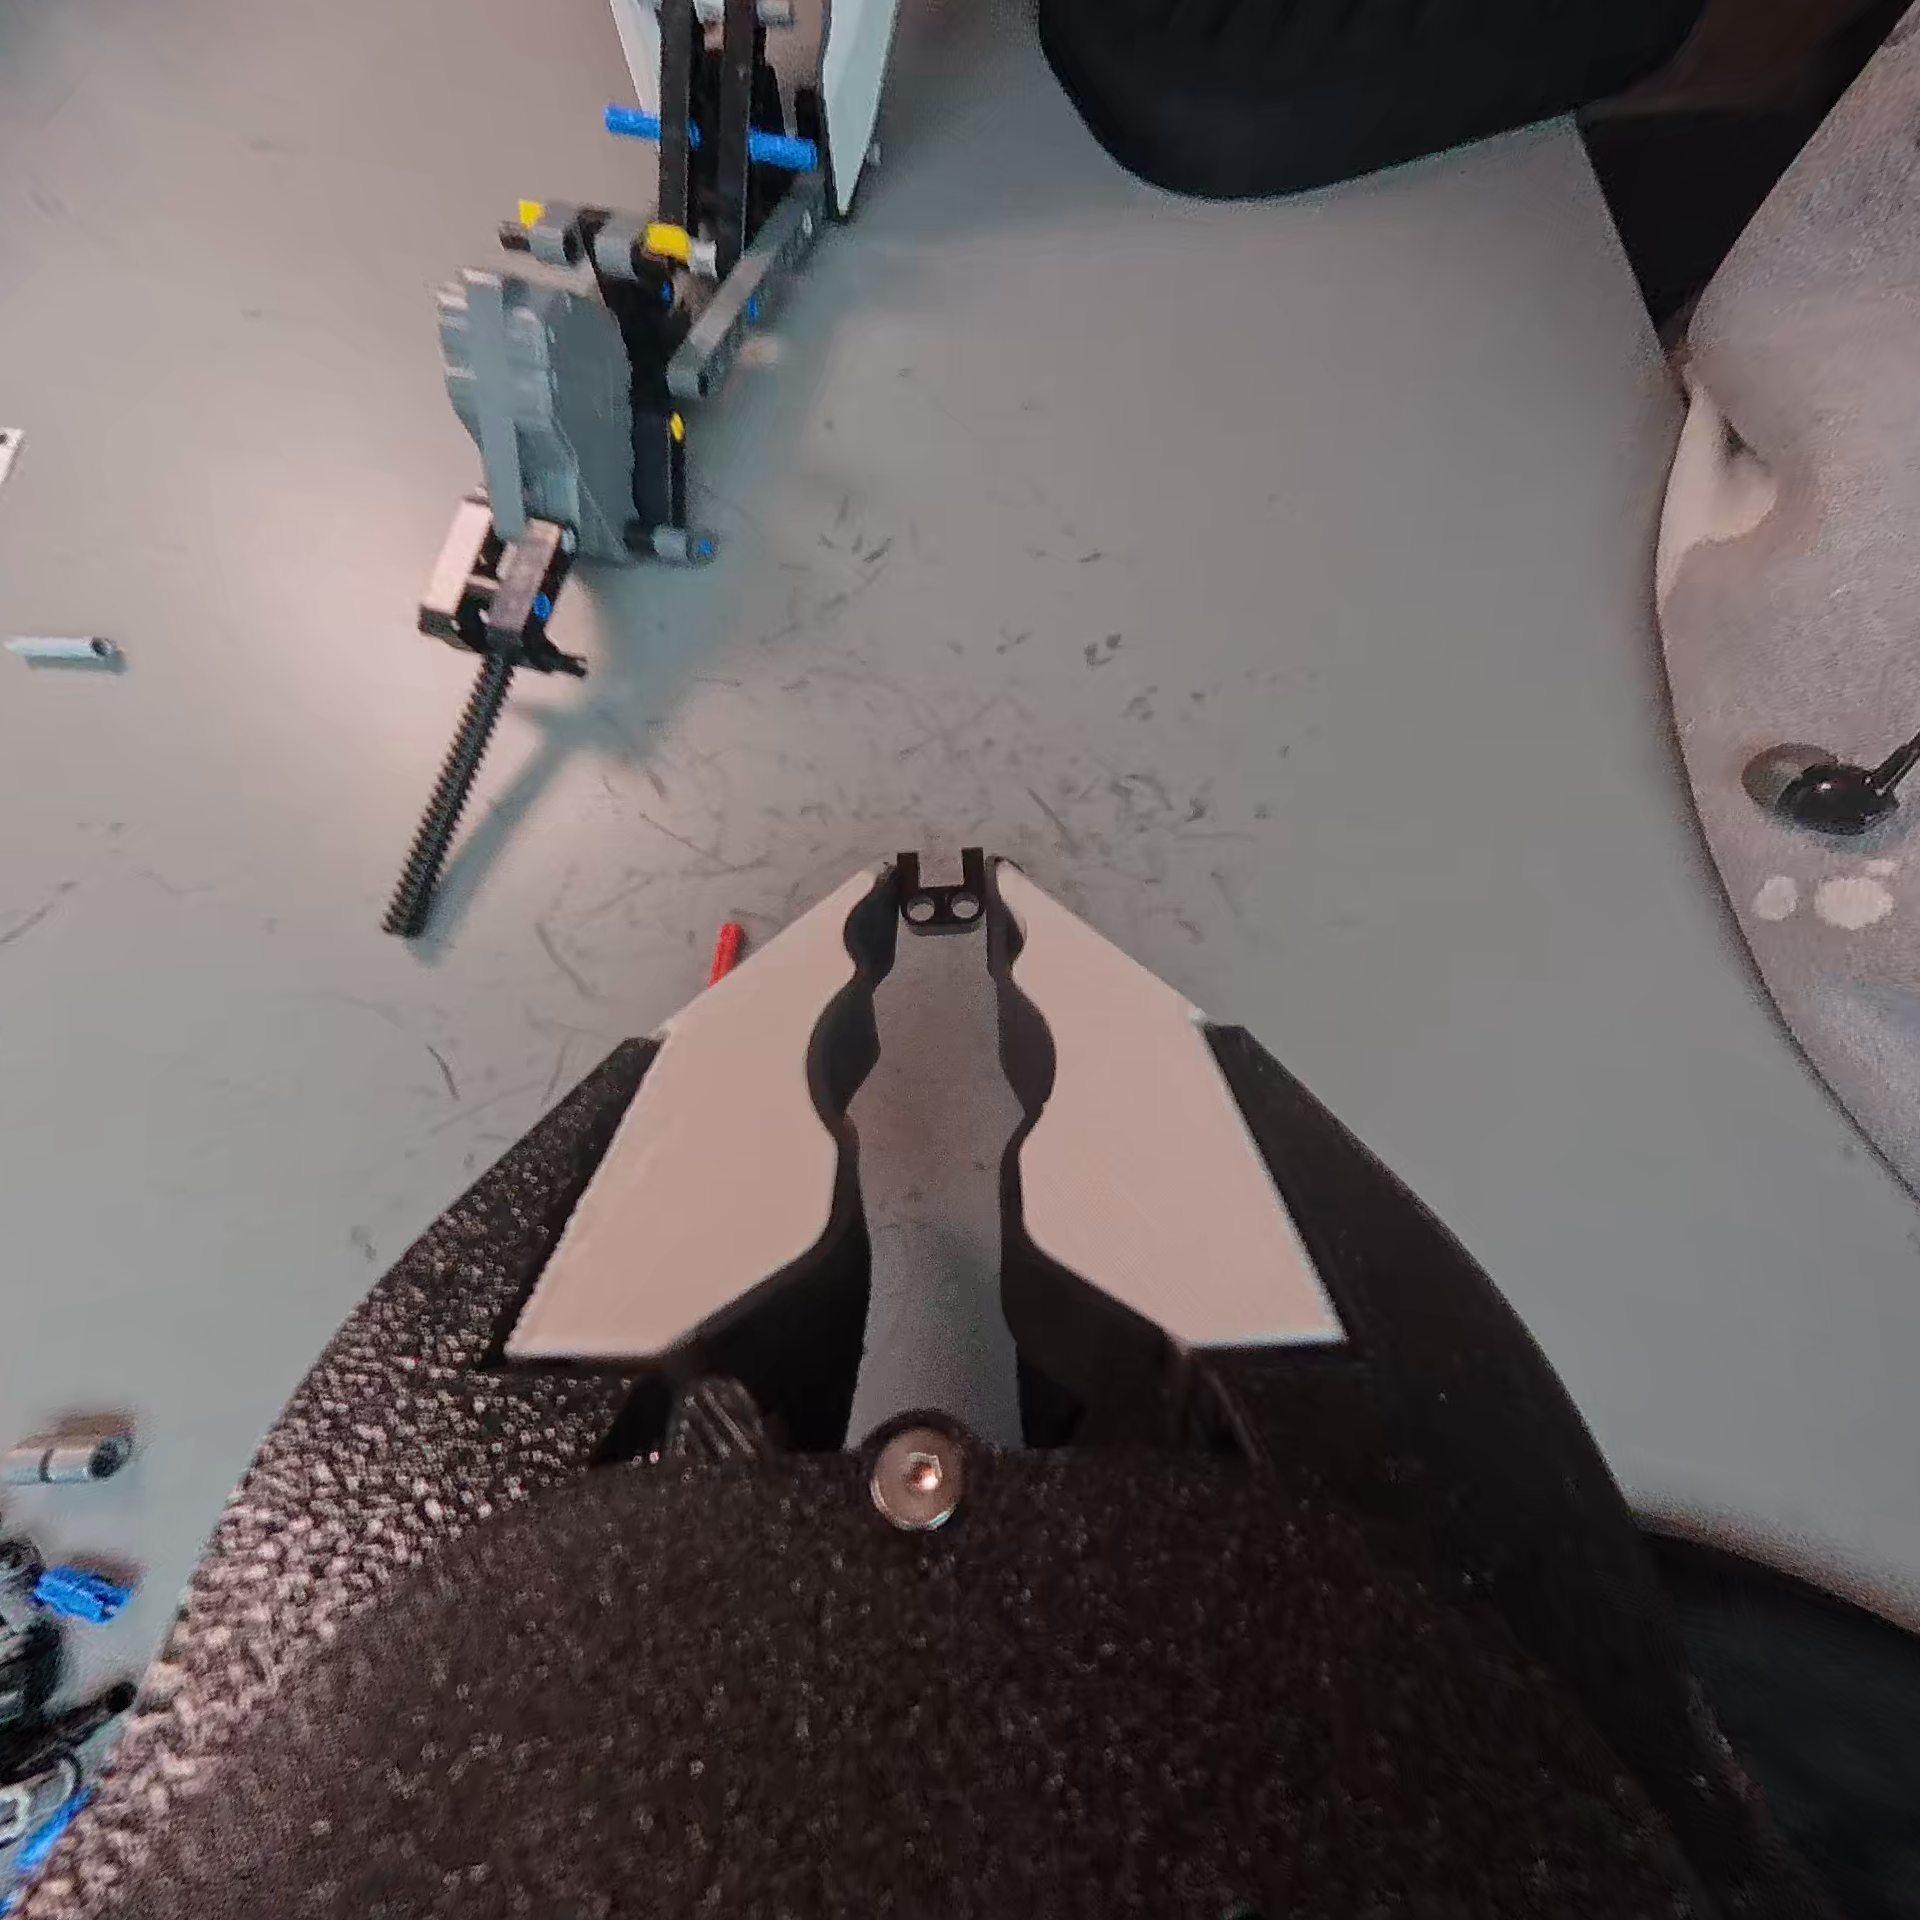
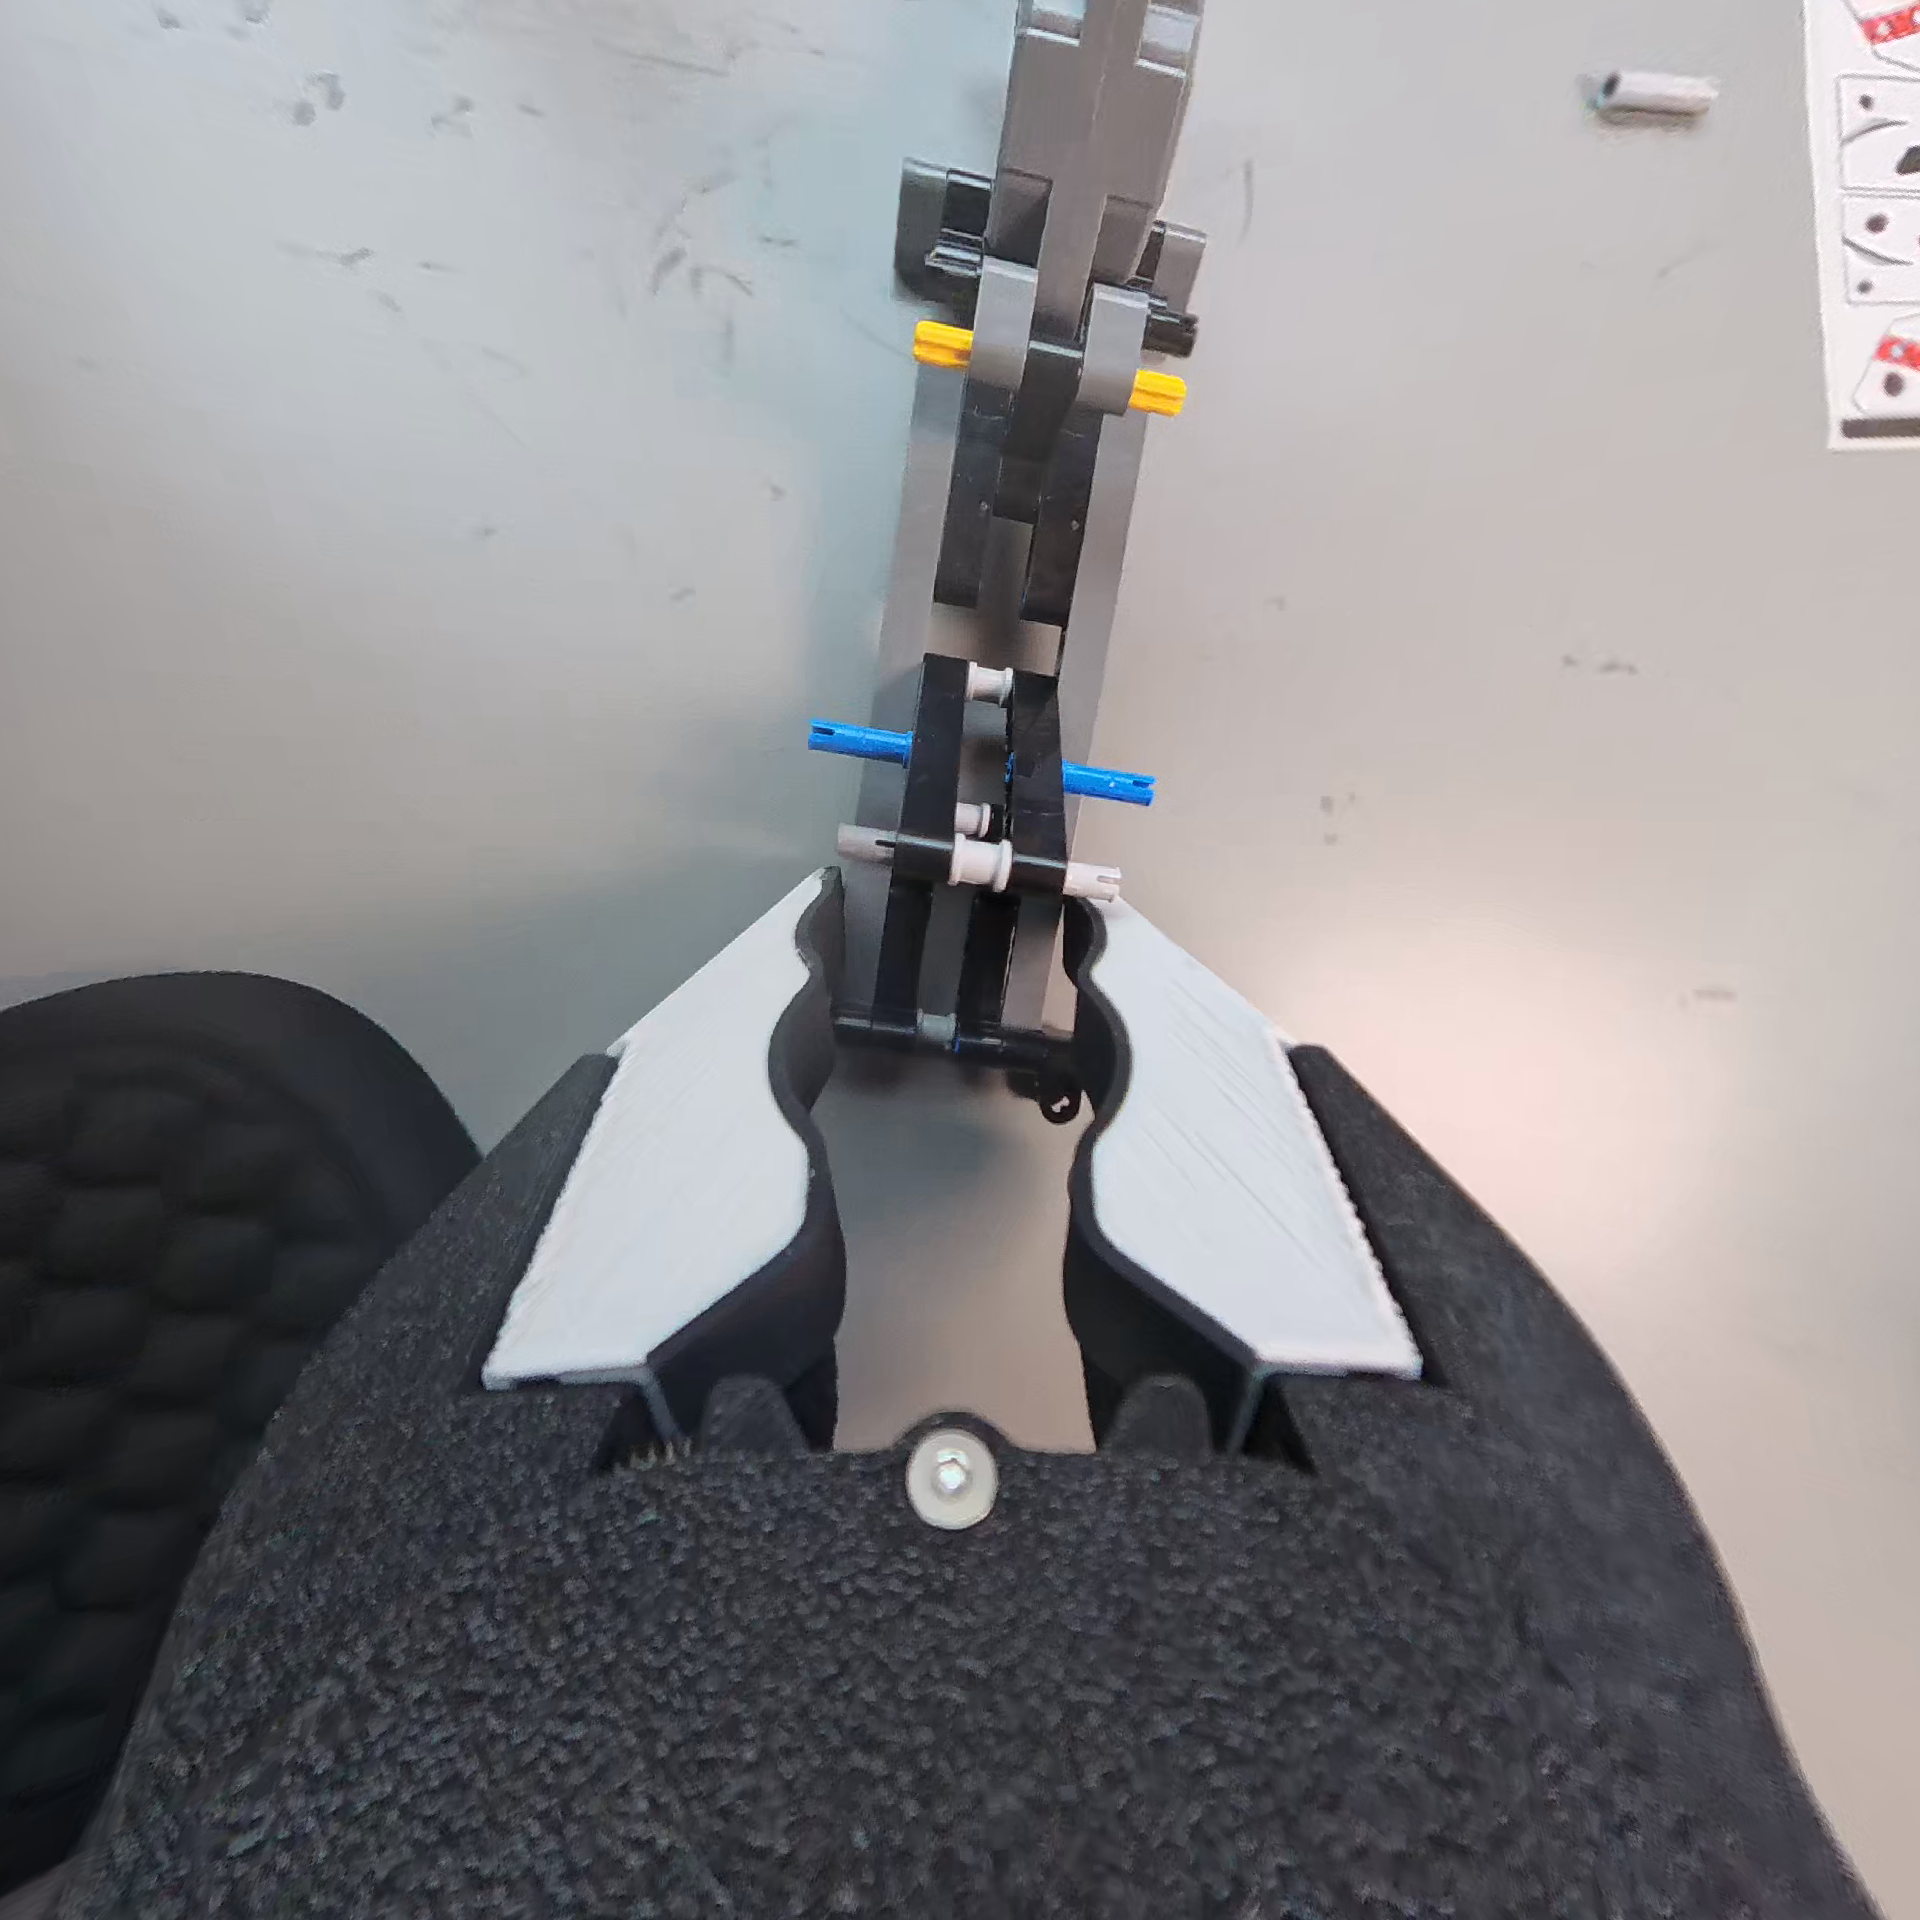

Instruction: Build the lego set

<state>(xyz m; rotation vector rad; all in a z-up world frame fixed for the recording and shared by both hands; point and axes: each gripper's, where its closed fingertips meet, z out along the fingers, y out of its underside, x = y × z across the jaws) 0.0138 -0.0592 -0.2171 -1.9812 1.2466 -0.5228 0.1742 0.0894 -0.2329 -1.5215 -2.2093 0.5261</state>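
My left gripper (image 1: 941, 891) is shut on a small black connector piece (image 1: 942, 902) with two holes, held just above the grey table. A grey and black lego assembly (image 1: 582, 395) with blue and yellow pins stands at the upper left, with a black toothed rack (image 1: 452, 790) sticking out of it. My right gripper (image 2: 951, 935) is shut on the near end of that same assembly (image 2: 1039, 520), clamping its black beams between the fingers. The other gripper's white finger (image 1: 862, 83) shows at the assembly's far end in the left wrist view.
A red pin (image 1: 724, 951) lies just left of my left fingers. Grey pins (image 1: 68, 652) (image 1: 73, 1449) and blue parts (image 1: 78, 1590) lie at the left edge. A grey pin (image 2: 1652, 96) and a printed sheet (image 2: 1870, 229) lie at the upper right. A grey sleeve (image 1: 1808, 623) is at right. The gap from one gripper's tips to the other's is roughly 25 cm.
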